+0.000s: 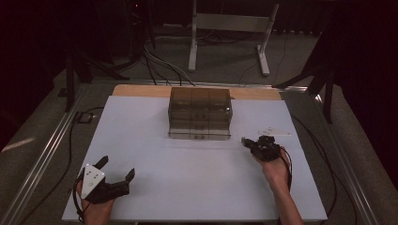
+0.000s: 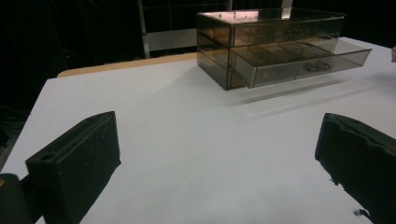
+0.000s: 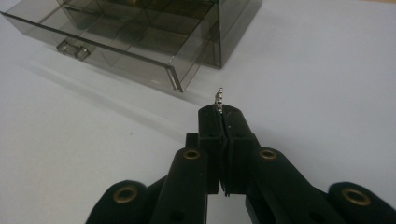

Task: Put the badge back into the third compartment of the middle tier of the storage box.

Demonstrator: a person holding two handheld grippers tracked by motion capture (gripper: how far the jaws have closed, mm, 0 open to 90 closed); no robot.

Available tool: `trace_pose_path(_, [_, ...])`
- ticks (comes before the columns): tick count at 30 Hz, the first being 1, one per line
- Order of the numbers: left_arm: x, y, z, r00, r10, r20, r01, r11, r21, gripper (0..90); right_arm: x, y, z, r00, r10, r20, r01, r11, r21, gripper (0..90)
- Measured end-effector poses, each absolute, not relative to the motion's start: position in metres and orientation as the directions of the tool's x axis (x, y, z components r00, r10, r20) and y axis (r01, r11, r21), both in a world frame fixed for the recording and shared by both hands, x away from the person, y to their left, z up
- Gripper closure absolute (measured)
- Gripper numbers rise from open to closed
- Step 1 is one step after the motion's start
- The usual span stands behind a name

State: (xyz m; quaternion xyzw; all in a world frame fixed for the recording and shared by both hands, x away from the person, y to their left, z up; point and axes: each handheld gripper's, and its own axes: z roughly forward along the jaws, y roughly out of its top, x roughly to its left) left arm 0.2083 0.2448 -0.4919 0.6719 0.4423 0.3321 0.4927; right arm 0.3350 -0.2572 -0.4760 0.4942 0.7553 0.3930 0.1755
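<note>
High view: smoky clear drawer box (image 1: 200, 113) sits at 12 o'clock on the white table (image 1: 197, 178), bare surface all round; left hand-held gripper (image 1: 117, 168) at 7 o'clock near the front edge, right hand-held gripper (image 1: 246, 141) at 4 o'clock just off the box's front corner, white papers (image 1: 273, 131) beyond it. Left gripper view: jaws spread wide, nothing between, box (image 2: 275, 44) at 1 o'clock with lower drawer (image 2: 299, 59) pulled out. Right gripper view: jaws pressed together, pinching a small beaded metal piece (image 3: 219, 99), the open drawer's corner (image 3: 175, 77) just ahead at 11 o'clock; no legible writing.
</note>
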Motion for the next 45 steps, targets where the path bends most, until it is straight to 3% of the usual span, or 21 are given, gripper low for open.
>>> trace_pose_path(45, [0.209,0.245,-0.492,0.389,0.921,0.014,0.269,-0.128,0.955,1.0,0.341,-0.255,-0.454,-0.441,0.888,0.133,0.573,0.164,0.803,88.6])
